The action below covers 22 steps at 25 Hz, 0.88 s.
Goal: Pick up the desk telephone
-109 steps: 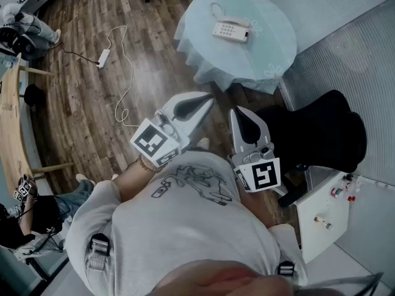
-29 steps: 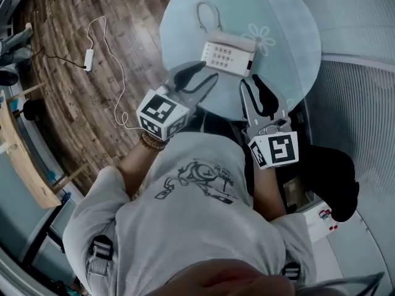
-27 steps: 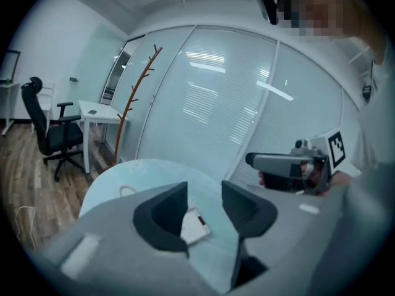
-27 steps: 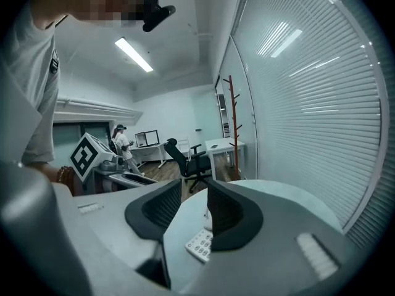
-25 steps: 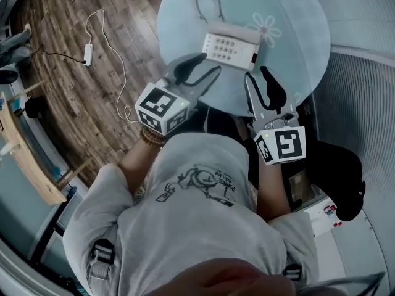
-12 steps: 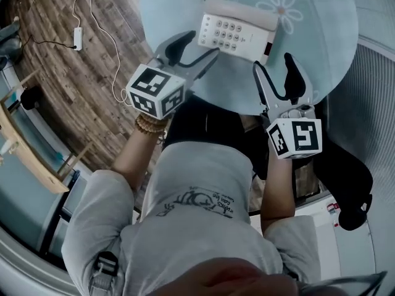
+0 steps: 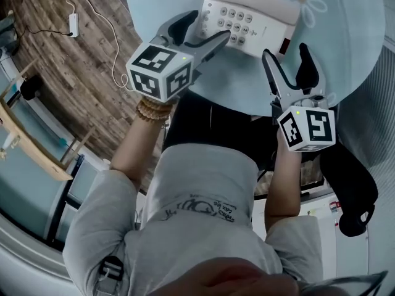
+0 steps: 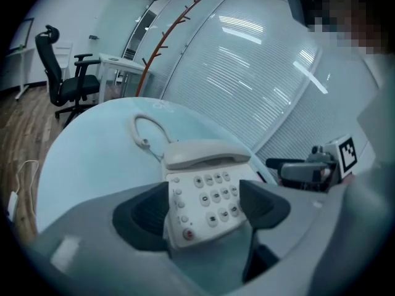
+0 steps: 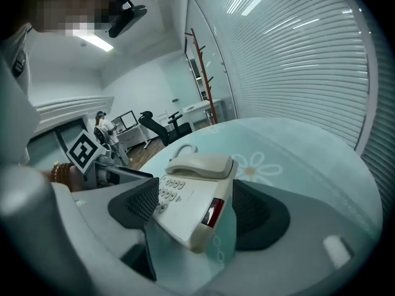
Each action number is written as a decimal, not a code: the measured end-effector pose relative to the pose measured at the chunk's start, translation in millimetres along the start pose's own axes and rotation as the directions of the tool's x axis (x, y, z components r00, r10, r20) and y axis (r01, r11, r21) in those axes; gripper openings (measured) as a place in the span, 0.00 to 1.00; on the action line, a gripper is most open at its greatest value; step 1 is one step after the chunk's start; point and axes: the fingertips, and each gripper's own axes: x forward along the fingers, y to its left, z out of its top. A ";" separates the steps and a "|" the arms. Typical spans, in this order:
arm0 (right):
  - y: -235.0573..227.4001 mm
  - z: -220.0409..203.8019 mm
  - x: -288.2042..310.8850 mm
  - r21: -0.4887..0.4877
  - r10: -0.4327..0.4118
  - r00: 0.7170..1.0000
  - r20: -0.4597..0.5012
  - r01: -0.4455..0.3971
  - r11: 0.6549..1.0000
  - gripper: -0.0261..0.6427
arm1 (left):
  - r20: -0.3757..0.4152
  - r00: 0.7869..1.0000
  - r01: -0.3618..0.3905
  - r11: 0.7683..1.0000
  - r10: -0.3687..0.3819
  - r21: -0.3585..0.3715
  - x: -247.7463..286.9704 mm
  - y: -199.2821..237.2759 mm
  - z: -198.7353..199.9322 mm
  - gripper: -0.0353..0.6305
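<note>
A white desk telephone (image 7: 253, 18) with its handset (image 8: 207, 154) on the cradle lies on a round table under a pale blue cloth (image 7: 247, 88). My left gripper (image 7: 207, 28) reaches over the phone's near left corner, jaws opening; the keypad end (image 8: 207, 202) shows between its pads, which do not press on it. My right gripper (image 7: 286, 53) hovers just short of the phone's near right corner, jaws also opening. In the right gripper view the phone's red-marked side (image 9: 213, 211) sits between that gripper's (image 9: 197, 213) pads, untouched.
The phone's curled cord (image 8: 145, 131) lies on the cloth behind it. A power strip with a white cable (image 7: 73, 23) lies on the wooden floor at left. A black chair (image 7: 352, 184) stands at right, a coat stand (image 8: 166, 36) and office chair (image 8: 62, 73) beyond the table.
The person walked up to the table. Both grippers came down toward the phone and their jaws spread wider; the left one now reaches over the phone's corner.
</note>
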 end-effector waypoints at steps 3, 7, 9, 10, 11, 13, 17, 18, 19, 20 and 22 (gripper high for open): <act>-9.9 -9.9 11.0 0.030 -0.008 1.000 -0.007 0.008 1.000 0.61 | -0.021 1.000 0.002 1.000 -0.002 -0.013 11.8 5.6 -6.7 0.61; -20.1 -23.5 24.9 0.069 -0.005 1.000 -0.017 0.006 0.998 0.63 | -0.013 1.000 -0.014 1.000 0.014 -0.020 19.4 11.7 -6.2 0.60; -22.0 -30.4 28.1 0.077 0.003 1.000 -0.023 -0.001 0.997 0.63 | -0.024 0.999 -0.040 0.999 0.040 -0.007 19.7 13.7 -8.6 0.58; -22.7 -33.3 28.4 0.081 0.005 1.000 -0.026 -0.003 0.997 0.63 | -0.032 0.998 -0.052 0.999 0.052 -0.004 20.3 14.8 -10.7 0.62; -23.3 -35.5 28.5 0.084 0.007 1.000 -0.029 -0.005 0.996 0.63 | -0.039 0.997 -0.060 0.998 0.060 -0.007 21.6 15.8 -12.9 0.62; -24.3 -37.9 30.7 0.083 0.015 0.999 -0.032 -0.012 0.996 0.63 | -0.051 0.997 -0.057 0.998 0.056 -0.017 26.8 17.3 -16.1 0.62; -22.9 -40.5 39.4 0.083 0.032 0.999 -0.025 -0.029 0.996 0.63 | -0.068 0.997 -0.036 0.999 0.034 -0.028 35.2 17.1 -20.2 0.62; -22.4 -42.5 40.4 0.081 0.036 0.999 -0.031 -0.033 0.996 0.63 | -0.065 0.997 -0.035 0.999 0.033 -0.030 35.0 16.8 -20.8 0.62; -21.8 -44.4 41.3 0.078 0.041 0.998 -0.037 -0.038 0.996 0.63 | -0.061 0.998 -0.035 0.999 0.033 -0.031 34.9 16.5 -21.3 0.62; -20.9 -45.6 42.5 0.077 0.046 0.998 -0.038 -0.043 0.996 0.61 | -0.058 0.998 -0.036 0.999 0.034 -0.032 35.1 16.4 -21.7 0.62; -18.8 -46.3 45.5 0.079 0.057 0.998 -0.031 -0.054 0.995 0.56 | -0.054 0.998 -0.037 0.999 0.035 -0.032 35.9 17.0 -22.4 0.62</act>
